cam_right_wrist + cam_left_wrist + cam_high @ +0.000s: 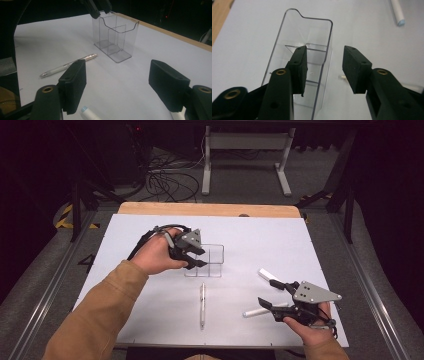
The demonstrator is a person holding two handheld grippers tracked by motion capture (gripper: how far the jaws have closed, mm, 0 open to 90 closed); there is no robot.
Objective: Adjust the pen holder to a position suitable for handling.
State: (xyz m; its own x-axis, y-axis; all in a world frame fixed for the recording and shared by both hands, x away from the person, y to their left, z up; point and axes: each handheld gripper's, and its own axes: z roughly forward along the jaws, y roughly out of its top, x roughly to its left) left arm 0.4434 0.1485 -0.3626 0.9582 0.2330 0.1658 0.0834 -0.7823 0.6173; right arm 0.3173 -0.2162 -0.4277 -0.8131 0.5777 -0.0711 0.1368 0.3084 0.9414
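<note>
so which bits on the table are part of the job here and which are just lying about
In the job:
- clear holder, left gripper open over its wall
- white marker, right gripper open over it

Lying about:
- pen
- second white marker
- cables on floor

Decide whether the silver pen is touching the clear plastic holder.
Apart. The right gripper view shows a strip of bare white table between the tip of the pen and the base of the holder. The high view shows the same gap.
</note>
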